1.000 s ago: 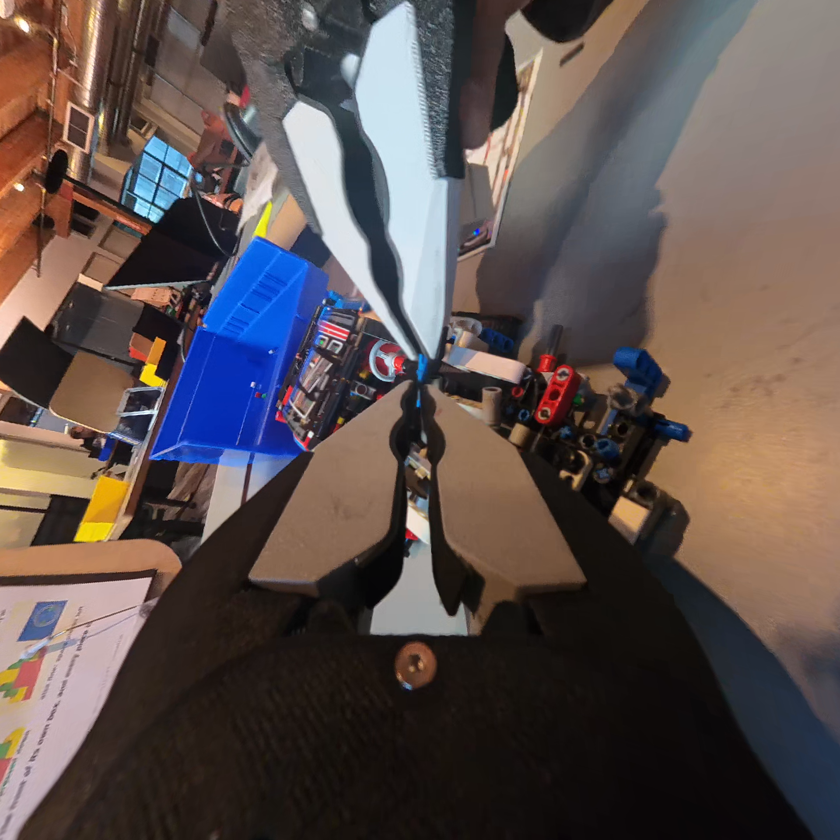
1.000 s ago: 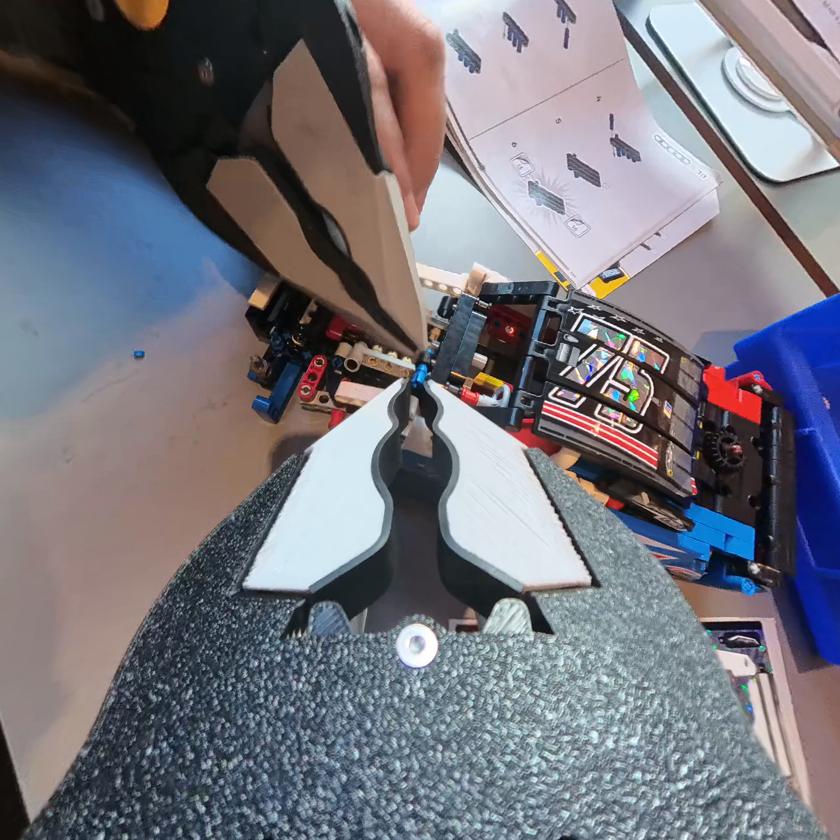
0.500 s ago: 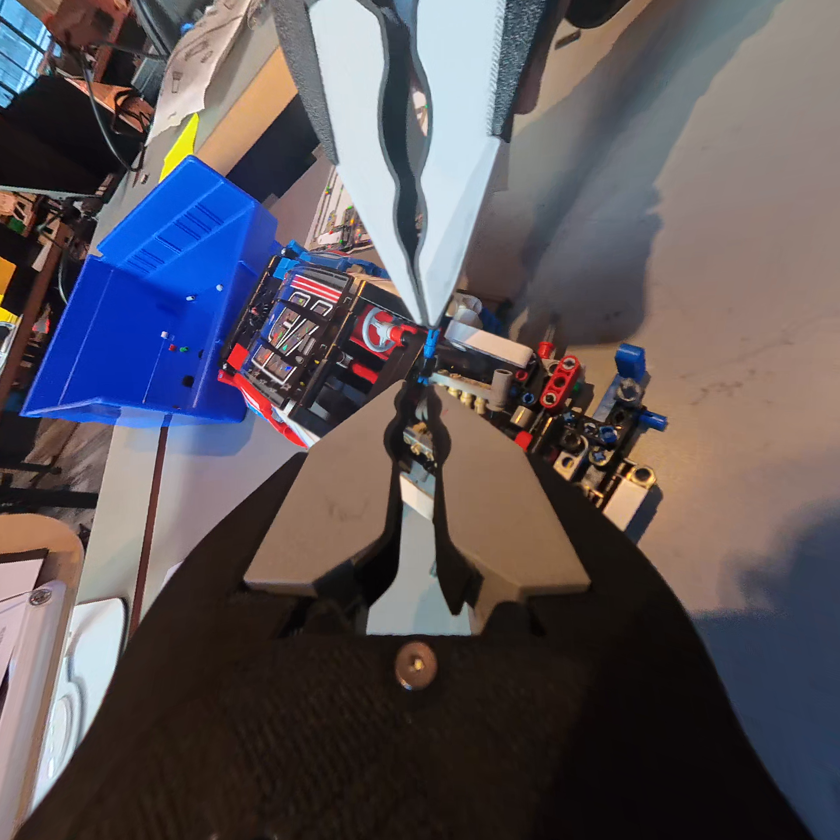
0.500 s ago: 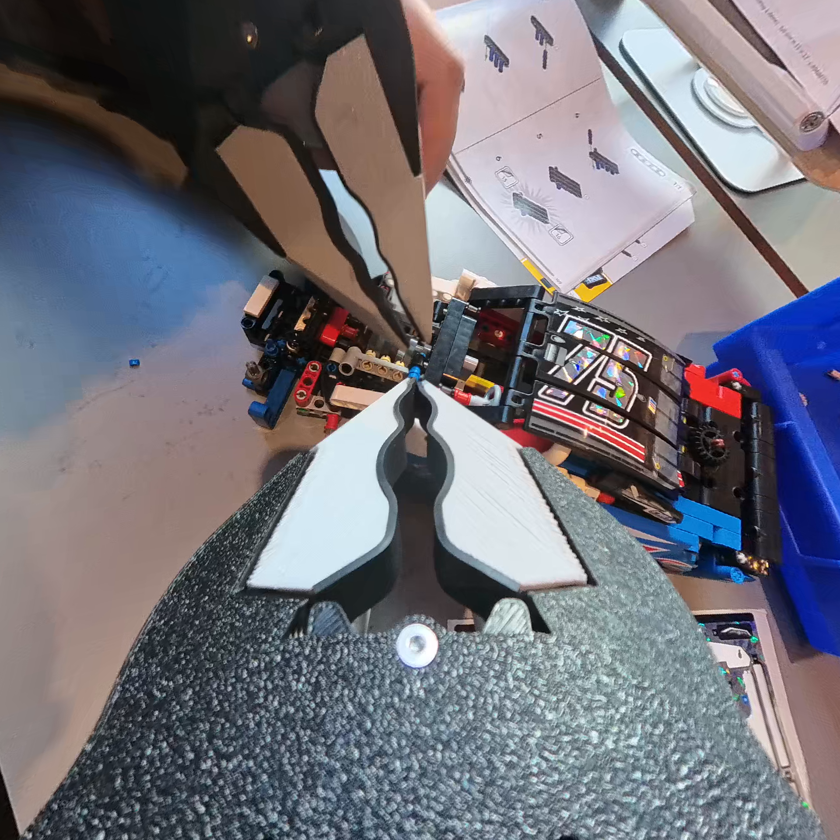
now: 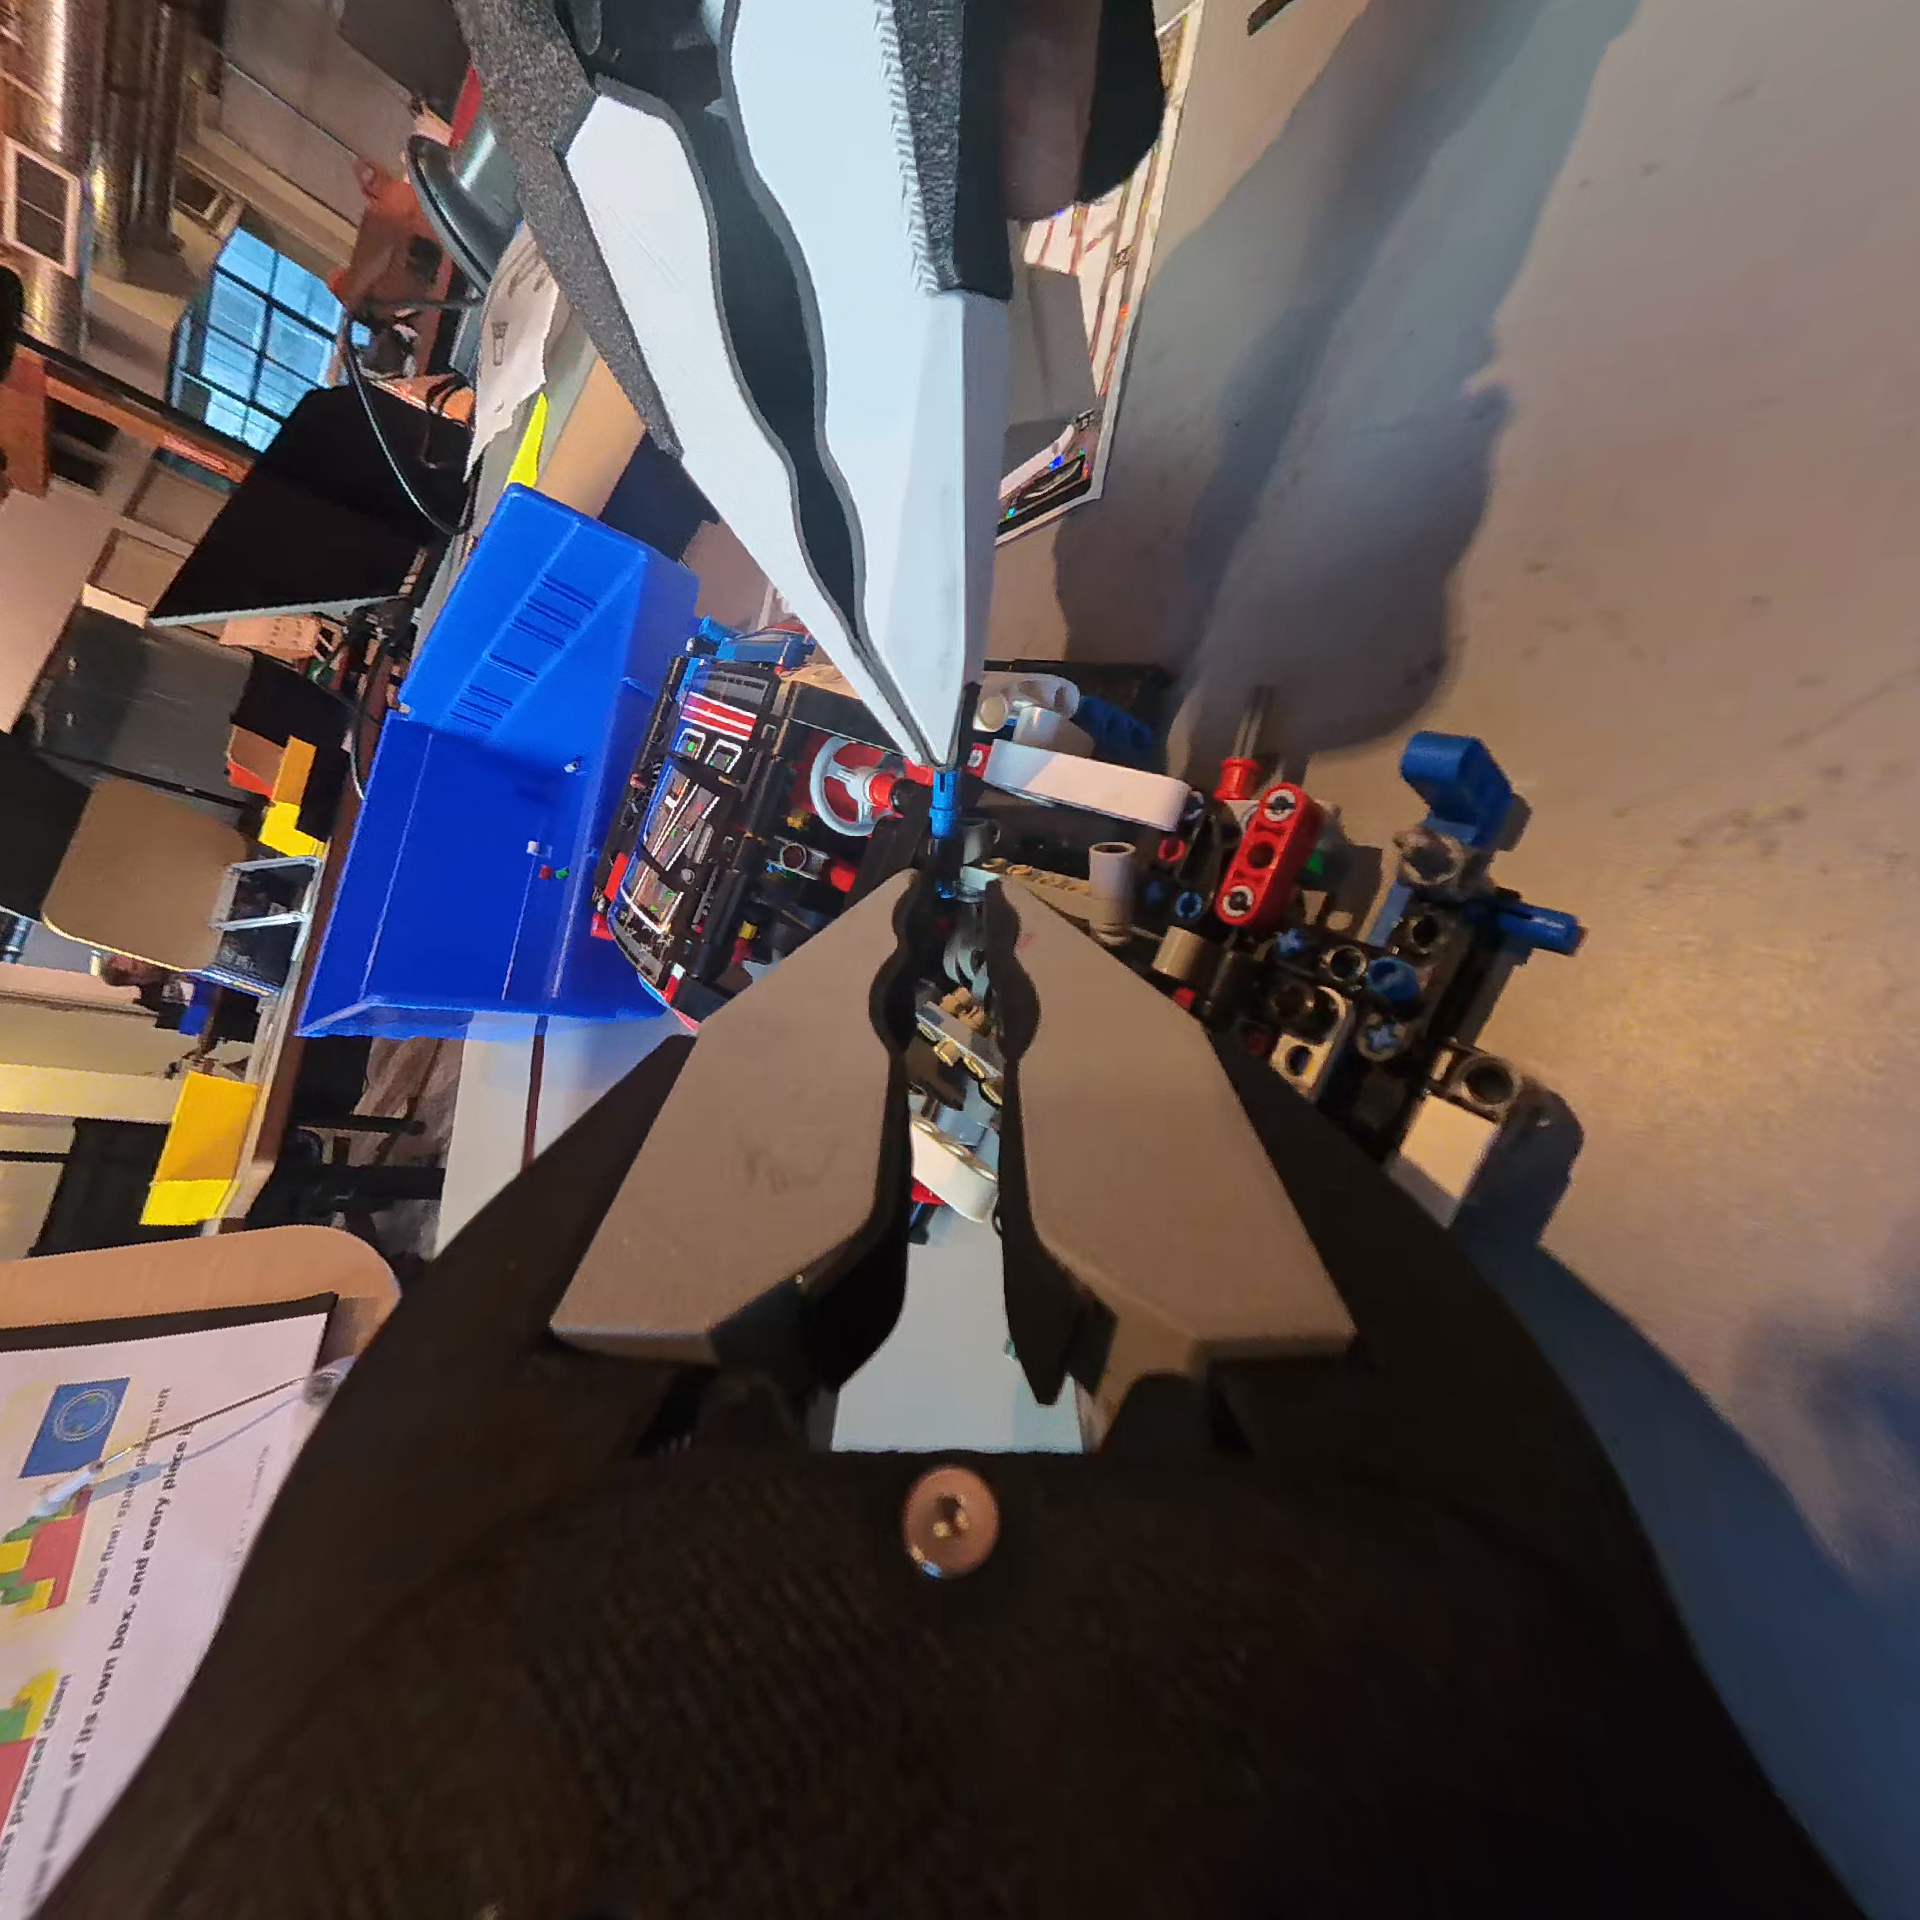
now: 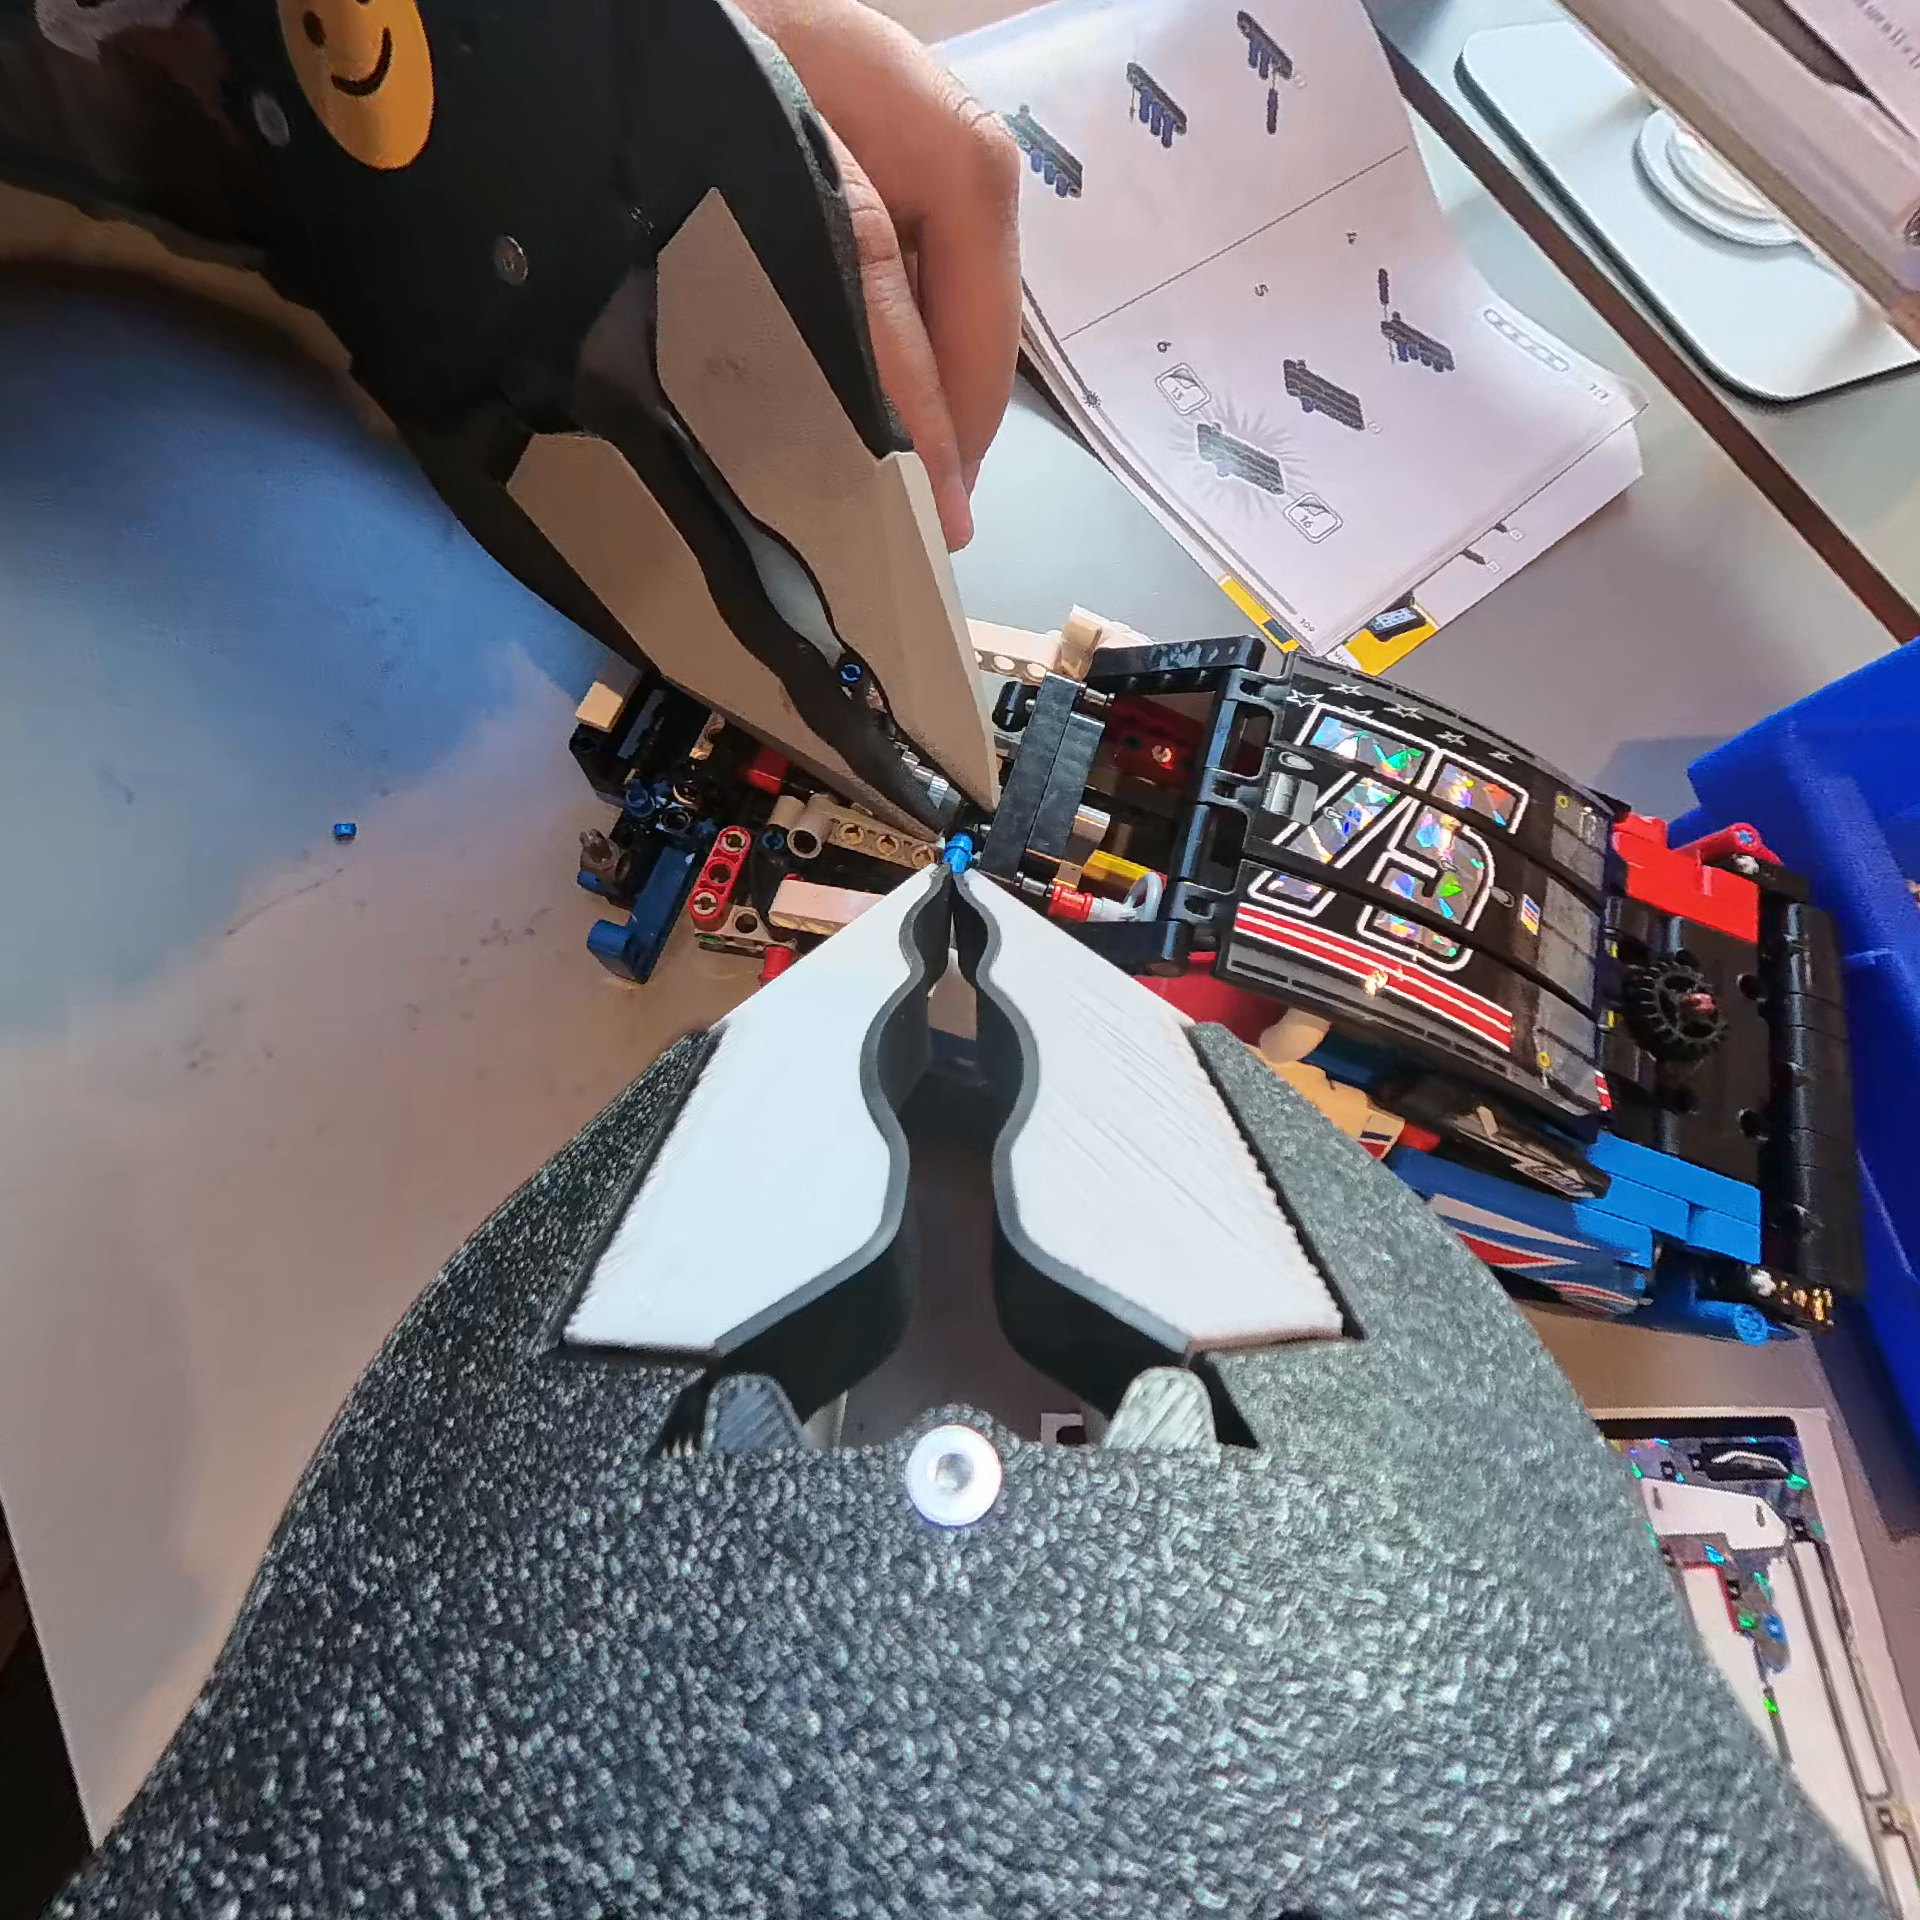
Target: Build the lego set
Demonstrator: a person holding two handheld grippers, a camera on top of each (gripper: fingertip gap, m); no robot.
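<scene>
- Since half a second ago the left wrist view has swung back toward the room, so the blue bin (image 5: 488, 831) sits lower and a printed sheet (image 5: 125, 1538) on a board fills the bottom left corner again; the two grippers meet tip to tip as before.
- The right gripper (image 6: 951, 878), with white fingers (image 6: 790, 1164) on a speckled dark body, is pressed together at its tips on a small blue pin (image 6: 957, 847), which sticks out just past them.
- The left gripper (image 5: 951, 888), with grey fingers (image 5: 1132, 1132) on a black body, is nearly closed at its tips; they are on or just at the far end of the same blue pin (image 5: 941, 805), and whether they actually clamp it I cannot tell.
- In the left wrist view the pin hangs between the two sets of tips, above the lego car (image 6: 1403, 894).
- The car lies on the grey table (image 6: 260, 1039), black with red and blue parts and shiny stickers on its roof, its rear end just beside the blue bin (image 6: 1849, 831).
- Its open chassis end (image 5: 1340, 935), with red, blue and grey beams exposed, points away from the bin.
- A hand (image 6: 935, 260) grips the left gripper's body, which bears a yellow smiley sticker (image 6: 358, 73).
- An open instruction booklet (image 6: 1299, 312) lies beyond the car, and a sticker sheet (image 6: 1766, 1579) lies near the lower right corner.
- One tiny blue piece (image 6: 344, 829) lies alone on the table, well apart from the car.
</scene>
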